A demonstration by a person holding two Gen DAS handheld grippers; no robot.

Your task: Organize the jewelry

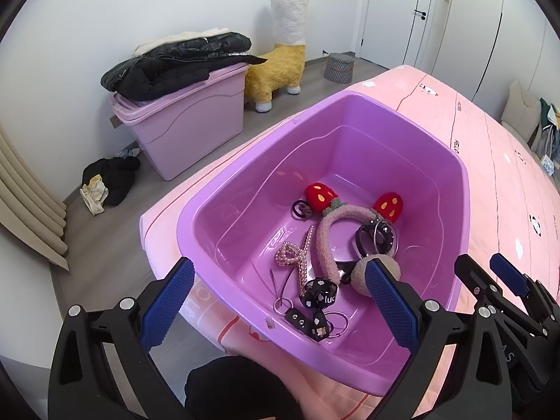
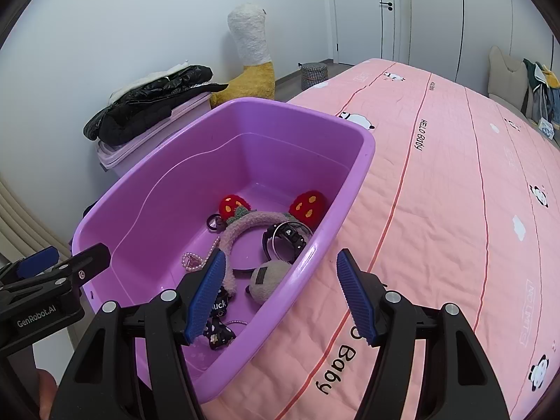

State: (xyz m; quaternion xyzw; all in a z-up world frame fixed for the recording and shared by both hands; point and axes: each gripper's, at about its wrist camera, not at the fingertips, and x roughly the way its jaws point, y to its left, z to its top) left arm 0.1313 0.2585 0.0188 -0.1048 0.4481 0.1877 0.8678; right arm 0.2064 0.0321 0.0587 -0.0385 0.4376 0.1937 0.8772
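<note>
A purple plastic tub [image 1: 462,189] [image 2: 367,147] sits on the pink bed near its corner. Inside lie a fuzzy pink headband with red strawberry ears [image 1: 323,241] [image 2: 241,229], a pearl hair claw [image 1: 297,255] [image 2: 192,260], a black printed bow tie [image 1: 316,297] [image 2: 218,336], black and silver bangles [image 1: 376,236] [image 2: 285,236], a dark hair tie [image 1: 301,208] [image 2: 213,222] and thin rings [image 1: 337,320]. My left gripper [image 1: 283,292] is open and empty, straddling the tub's near left rim. My right gripper [image 2: 280,276] is open and empty over the tub's right rim.
The pink quilt [image 2: 455,210] spreads to the right. On the floor stand a lilac lidded bin [image 1: 185,129] with black jackets on top, a yellow alpaca toy [image 1: 280,66] and a checked stool [image 1: 339,66]. Clothes [image 1: 105,182] lie on the floor.
</note>
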